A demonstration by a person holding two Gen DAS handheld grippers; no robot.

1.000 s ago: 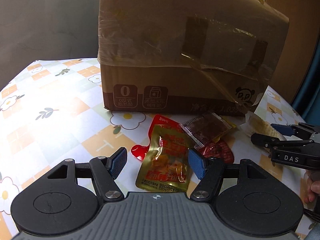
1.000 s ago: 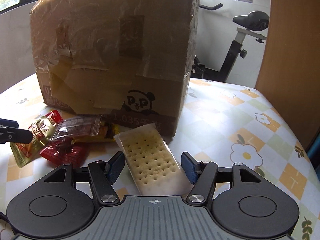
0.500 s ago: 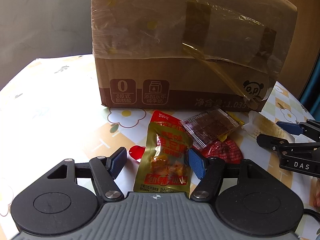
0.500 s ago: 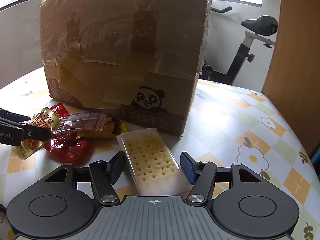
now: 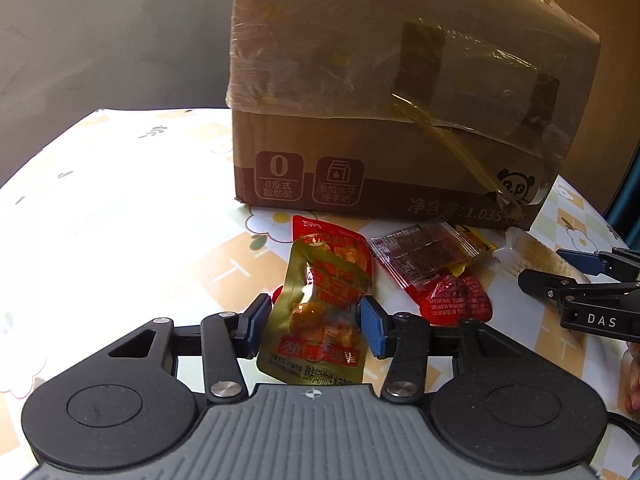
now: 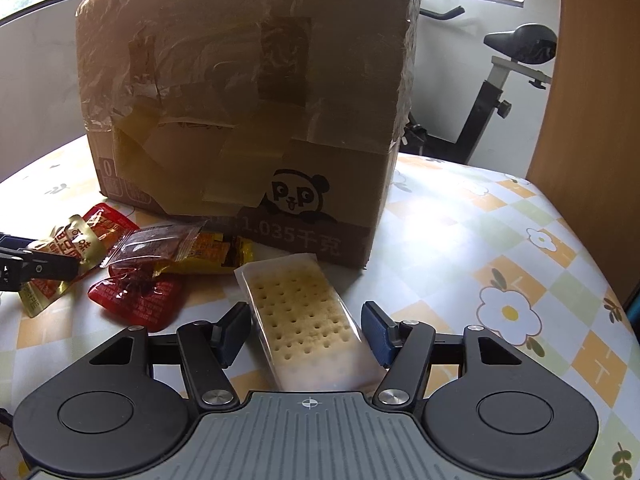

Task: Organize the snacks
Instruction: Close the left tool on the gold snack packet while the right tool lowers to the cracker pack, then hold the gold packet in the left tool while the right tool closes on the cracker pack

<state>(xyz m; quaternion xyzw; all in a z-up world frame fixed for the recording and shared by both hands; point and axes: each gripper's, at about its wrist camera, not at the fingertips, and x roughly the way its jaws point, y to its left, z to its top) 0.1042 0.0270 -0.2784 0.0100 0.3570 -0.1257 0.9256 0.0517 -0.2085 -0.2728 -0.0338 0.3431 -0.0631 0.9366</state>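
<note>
1. We see the left hand-held gripper [image 5: 313, 322] with its jaws closing on the gold snack pouch [image 5: 320, 312]; the blue pads touch the pouch's two edges and it buckles between them.
2. Under that pouch lies a red packet [image 5: 316, 227], and both sit on the table [image 5: 120, 220], just in front of the taped cardboard box [image 5: 400, 112].
3. Right of the pouch we find a clear packet of dark snack [image 5: 424, 256] lying over a yellow packet [image 5: 478, 240], with a crumpled red packet [image 5: 452, 300] nearer to us.
4. Our right hand-held gripper [image 6: 306, 332] straddles the wrapped cracker [image 6: 308, 320], which lies on the flowered tablecloth [image 6: 508, 280]. The left pad touches the wrapper's edge and the right pad sits against its clear rim, so we read it as gripping the cracker.
5. The cracker's far end points at the box's panda mark [image 6: 298, 196], near the box corner.
6. Behind the table stands an exercise bike [image 6: 500, 92].
</note>
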